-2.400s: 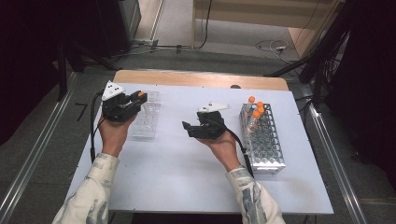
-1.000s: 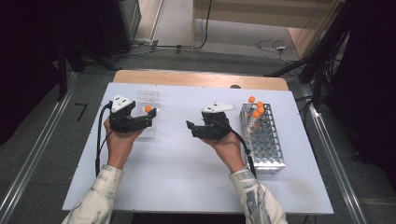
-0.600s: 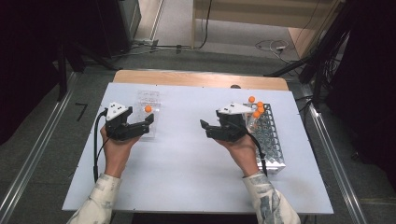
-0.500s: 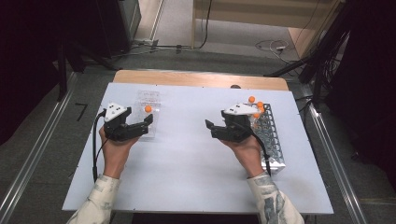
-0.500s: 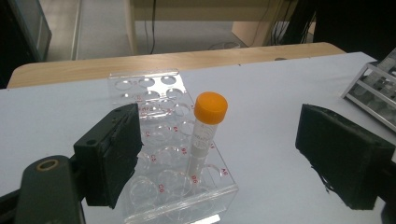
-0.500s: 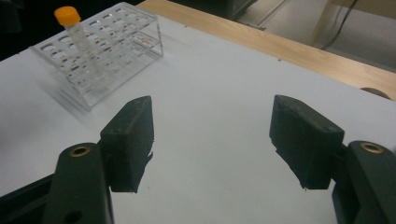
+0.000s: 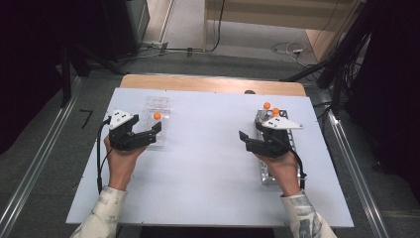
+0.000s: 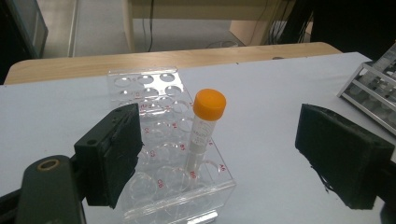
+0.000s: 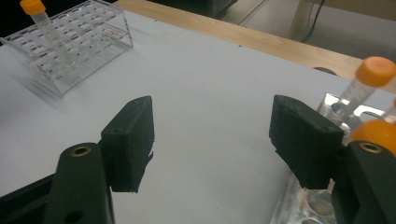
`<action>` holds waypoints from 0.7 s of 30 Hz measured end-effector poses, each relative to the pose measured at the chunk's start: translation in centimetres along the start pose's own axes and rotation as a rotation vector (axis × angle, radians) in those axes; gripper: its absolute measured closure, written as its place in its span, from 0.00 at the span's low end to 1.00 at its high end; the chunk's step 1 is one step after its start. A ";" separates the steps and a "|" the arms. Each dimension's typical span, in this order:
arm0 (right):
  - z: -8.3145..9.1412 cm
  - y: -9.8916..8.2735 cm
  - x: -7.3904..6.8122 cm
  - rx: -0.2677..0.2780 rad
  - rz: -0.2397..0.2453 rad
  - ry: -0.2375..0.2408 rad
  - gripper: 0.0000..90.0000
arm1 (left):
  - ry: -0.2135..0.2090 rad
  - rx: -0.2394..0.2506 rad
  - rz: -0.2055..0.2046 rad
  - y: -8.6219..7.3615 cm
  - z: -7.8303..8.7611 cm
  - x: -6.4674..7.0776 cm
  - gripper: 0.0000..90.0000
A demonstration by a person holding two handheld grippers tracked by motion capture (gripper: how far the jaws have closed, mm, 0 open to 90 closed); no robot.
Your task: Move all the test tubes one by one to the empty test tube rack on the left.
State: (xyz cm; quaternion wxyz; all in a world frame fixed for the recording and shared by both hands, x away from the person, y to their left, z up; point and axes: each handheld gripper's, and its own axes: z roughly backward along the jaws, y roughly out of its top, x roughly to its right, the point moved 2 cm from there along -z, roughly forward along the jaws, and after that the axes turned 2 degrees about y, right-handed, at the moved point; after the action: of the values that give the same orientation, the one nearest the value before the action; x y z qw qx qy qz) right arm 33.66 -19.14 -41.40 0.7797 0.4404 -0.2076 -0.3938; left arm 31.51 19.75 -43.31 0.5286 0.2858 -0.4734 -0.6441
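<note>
Two grippers sit over the white table, one in each hand. On the left side, the left gripper has its jaws wide apart and holds nothing. Just past its jaws stands a clear plastic rack with red letters by the holes. One tube with an orange cap stands upright in a hole near the front of that rack. The tube is between the two jaws in the left gripper view, but the pads do not touch it. The left jaw hides part of the rack's front corner. In the high view the clear rack is hard to make out against the white table, and the tube shows mostly as an orange dot.

On the right side, the right gripper is also spread wide and grasps nothing, with bare table between its jaws. Under and behind that hand lies a metal rack, partly covered by the hand and gripper. Two orange-capped tubes stick up at its far end. In the right gripper view one capped tube is clear, while another orange cap is cut off at the edge and blurry behind the right jaw.
</note>
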 end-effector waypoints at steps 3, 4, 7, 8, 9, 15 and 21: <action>0.6 -0.5 0.9 0.006 -0.015 -0.016 0.33 | -0.002 0.002 0.003 0.0 0.0 0.0 0.16; 0.7 -0.6 1.2 0.007 -0.020 -0.021 0.33 | -0.002 0.003 0.003 0.0 0.0 0.1 0.16; 1.2 -0.8 1.9 0.007 -0.029 -0.039 0.34 | -0.002 0.000 0.005 0.0 0.0 0.0 0.17; 1.4 -0.9 2.1 0.009 -0.031 -0.044 0.34 | -0.002 0.000 0.006 0.0 0.0 0.0 0.17; 1.6 -0.9 2.3 0.014 -0.033 -0.048 0.34 | -0.005 0.000 0.008 0.0 0.0 -0.1 0.17; 2.4 -1.2 3.5 0.022 -0.048 -0.082 0.35 | -0.002 0.002 0.013 -0.1 0.2 -0.3 0.17; 1.6 -2.0 4.9 -0.005 -0.064 -0.129 0.40 | -0.004 0.000 0.017 -0.1 0.0 -0.2 0.17</action>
State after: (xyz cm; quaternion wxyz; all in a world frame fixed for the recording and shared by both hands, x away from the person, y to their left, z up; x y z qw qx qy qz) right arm 34.70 -24.47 -42.38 0.7528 0.4188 -0.2422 -0.4464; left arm 31.47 19.92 -43.43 0.5332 0.2802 -0.4770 -0.6401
